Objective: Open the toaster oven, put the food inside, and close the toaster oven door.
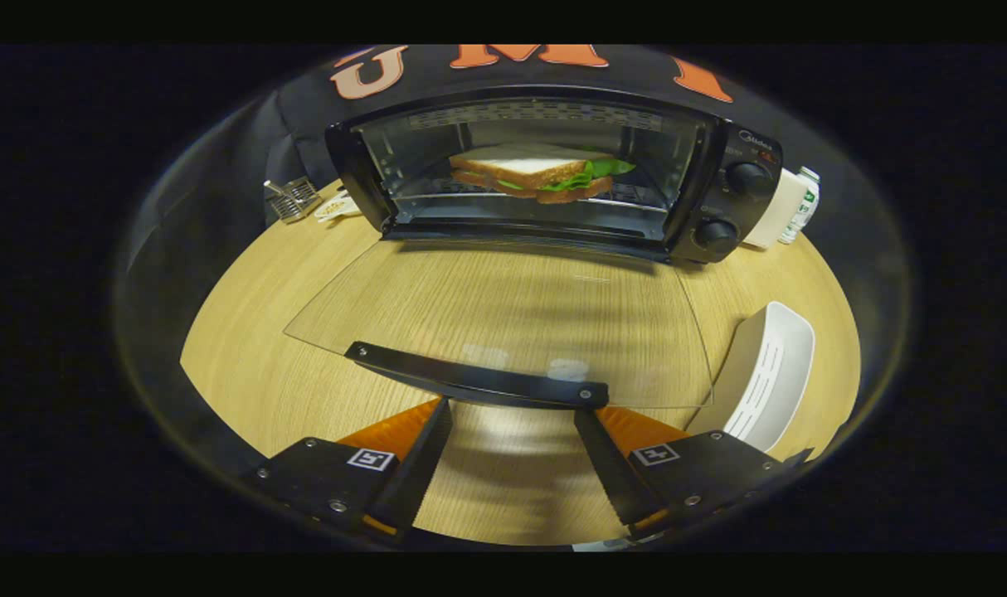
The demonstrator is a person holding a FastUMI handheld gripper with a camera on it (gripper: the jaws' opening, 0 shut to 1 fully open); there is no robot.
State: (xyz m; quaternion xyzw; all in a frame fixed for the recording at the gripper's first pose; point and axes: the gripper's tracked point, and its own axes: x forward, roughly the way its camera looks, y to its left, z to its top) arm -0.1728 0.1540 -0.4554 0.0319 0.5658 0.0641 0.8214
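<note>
- The wooden table carries everything and reaches from the tool to the booth wall.
- The toaster oven stands at the far side of the table, a black box with its front open toward the tool.
- Its glass door lies folded down flat over the table; the black door handle runs along the near edge, just ahead of the fingertips.
- The sandwich is inside the oven, on the wire rack: white bread with green lettuce showing at its right side.
- A white tray lies on the table to the right of the door, near the right finger.
- A white container with a green label stands just to the right of the oven.
- Two black knobs sit one above the other on the right panel of the oven.
- A small metal wire basket is at the far left, beside the oven.
- The tool is released: its fingers are spread apart, holding nothing, with bare table between them, and their tips are close to the door handle.
</note>
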